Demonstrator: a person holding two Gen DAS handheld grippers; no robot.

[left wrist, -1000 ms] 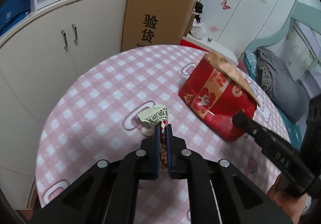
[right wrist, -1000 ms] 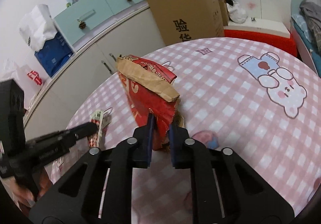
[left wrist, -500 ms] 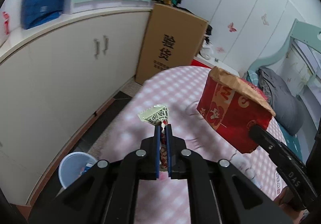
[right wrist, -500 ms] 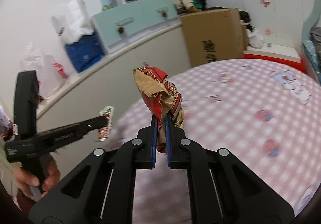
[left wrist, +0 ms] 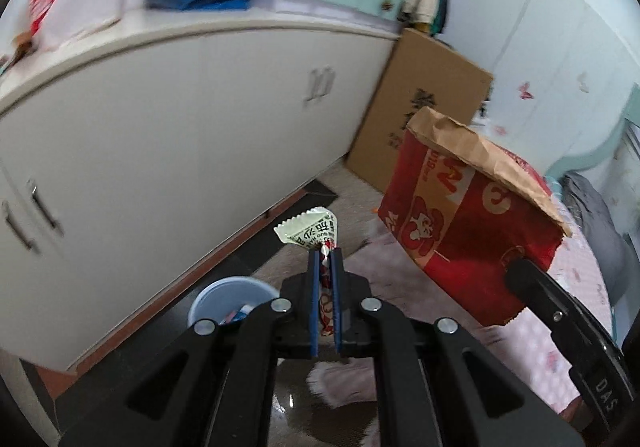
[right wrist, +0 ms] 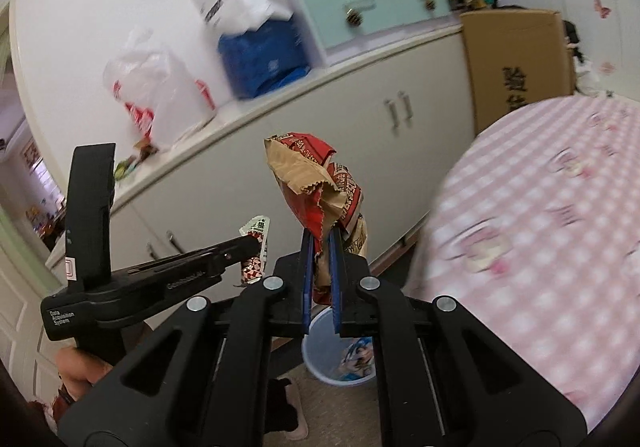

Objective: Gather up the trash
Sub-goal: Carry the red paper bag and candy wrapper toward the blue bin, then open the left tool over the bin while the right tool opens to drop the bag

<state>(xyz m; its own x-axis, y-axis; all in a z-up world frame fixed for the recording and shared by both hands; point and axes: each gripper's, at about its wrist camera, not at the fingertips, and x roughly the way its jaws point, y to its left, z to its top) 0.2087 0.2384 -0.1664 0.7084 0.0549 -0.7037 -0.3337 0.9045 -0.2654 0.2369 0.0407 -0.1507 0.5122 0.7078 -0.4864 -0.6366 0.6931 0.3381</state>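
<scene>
**Both grippers carrying wrappers toward the bin**

Left wrist view: the left gripper is pinching a small candy wrapper between nearly closed jaws. The wrapper's long axis is running along the fingers, its pale serrated end fanning out just past the tips, up and slightly left. The grip on the twisted lower part is probably leaving the loose end free to drop cleanly. Below and left of the fingers, a blue wastebasket is sitting on the floor. To the right, the red snack bag is hanging in the other tool.

Right wrist view: the right gripper is clamping the snack bag by its lower edge, so the bag is standing upright above the tips, crumpled brown mouth uppermost. The wastebasket is lying directly beneath the fingers, suggesting release is close. The left gripper is reaching in from the left with its wrapper.
</scene>
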